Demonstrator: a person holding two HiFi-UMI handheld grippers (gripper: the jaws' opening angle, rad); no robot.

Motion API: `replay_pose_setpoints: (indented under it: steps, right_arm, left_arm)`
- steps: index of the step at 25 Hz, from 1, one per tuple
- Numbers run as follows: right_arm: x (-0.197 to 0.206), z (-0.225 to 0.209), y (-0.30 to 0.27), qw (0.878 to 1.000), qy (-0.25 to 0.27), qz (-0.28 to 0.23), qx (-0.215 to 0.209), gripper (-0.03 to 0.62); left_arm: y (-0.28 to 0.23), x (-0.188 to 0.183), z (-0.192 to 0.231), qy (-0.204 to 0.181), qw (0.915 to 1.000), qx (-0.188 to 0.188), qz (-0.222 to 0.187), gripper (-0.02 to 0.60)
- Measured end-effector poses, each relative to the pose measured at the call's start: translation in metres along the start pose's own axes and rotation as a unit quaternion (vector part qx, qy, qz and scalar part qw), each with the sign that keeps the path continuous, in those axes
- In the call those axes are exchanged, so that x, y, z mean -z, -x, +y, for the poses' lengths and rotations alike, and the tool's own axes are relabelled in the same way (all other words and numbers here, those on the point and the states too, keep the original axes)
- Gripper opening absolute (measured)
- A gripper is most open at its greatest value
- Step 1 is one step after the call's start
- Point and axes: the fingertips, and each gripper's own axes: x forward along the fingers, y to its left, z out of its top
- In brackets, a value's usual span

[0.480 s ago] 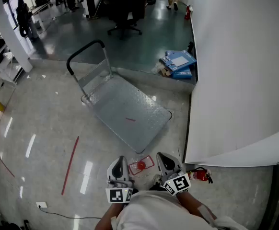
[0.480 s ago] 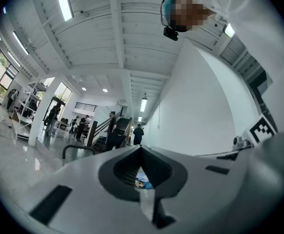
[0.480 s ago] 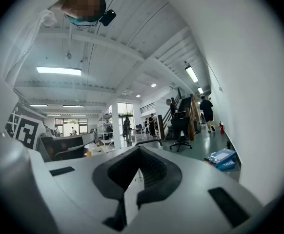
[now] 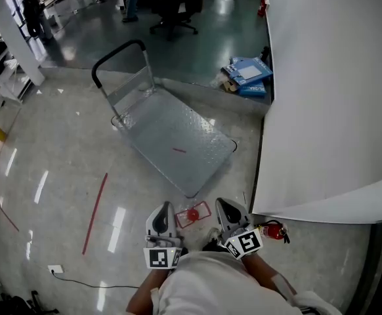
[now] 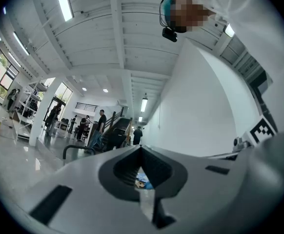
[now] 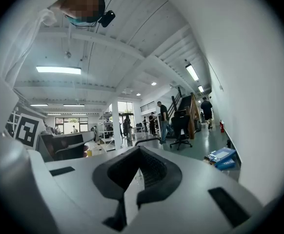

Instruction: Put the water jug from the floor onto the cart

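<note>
With my left gripper [image 4: 163, 210] and right gripper [image 4: 226, 209] both empty, jaws together, and the cart [image 4: 155, 126] at 12 o'clock, no jug shows, so finding it likely comes first.

Small red thing [image 4: 192, 214] near the cart [image 4: 171, 146], perhaps a cap, too small

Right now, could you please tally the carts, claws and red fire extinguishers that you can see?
Cart: 1
Claws, the left claw and the right claw: 2
Fire extinguishers, one beside the right claw and one farther along the wall: 2
Total: 5
</note>
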Motion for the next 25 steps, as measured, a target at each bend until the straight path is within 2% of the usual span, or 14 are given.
replay_pose_setpoints:
  steps: [7,11,15,18,20,23,25]
  right_arm:
    - [0.034,-0.005,-0.013,0.999,0.001,0.051,0.003,0.006]
    - [0.08,-0.014,-0.035,0.992,0.012,0.124,0.008,0.008]
    - [0.151,-0.022,-0.054,0.976,0.008,0.217,0.015,0.008]
    - [0.221,-0.021,-0.061,0.954,-0.01,0.299,0.012,0.008]
    - [0.274,-0.022,-0.065,0.934,-0.019,0.356,0.006,0.011]
    - [0.355,-0.015,-0.062,0.892,-0.05,0.449,-0.013,0.063]
    - [0.398,-0.009,-0.056,0.862,-0.059,0.503,-0.019,0.123]
  left_arm:
    - [0.004,-0.001,0.002,-0.005,1.0,0.0,0.002,0.003]
    - [0.004,0.0,0.002,-0.005,1.0,0.002,0.007,0.003]
    - [0.004,0.003,0.003,-0.003,0.9999,0.007,0.013,0.003]
    - [0.008,0.005,0.002,0.006,0.9998,0.012,0.017,0.003]
    - [0.006,0.009,0.002,0.016,0.9995,0.014,0.025,0.003]
    - [0.007,0.021,0.007,0.022,0.999,0.013,0.037,0.003]
    - [0.01,0.033,0.014,0.026,0.9985,0.009,0.047,0.003]
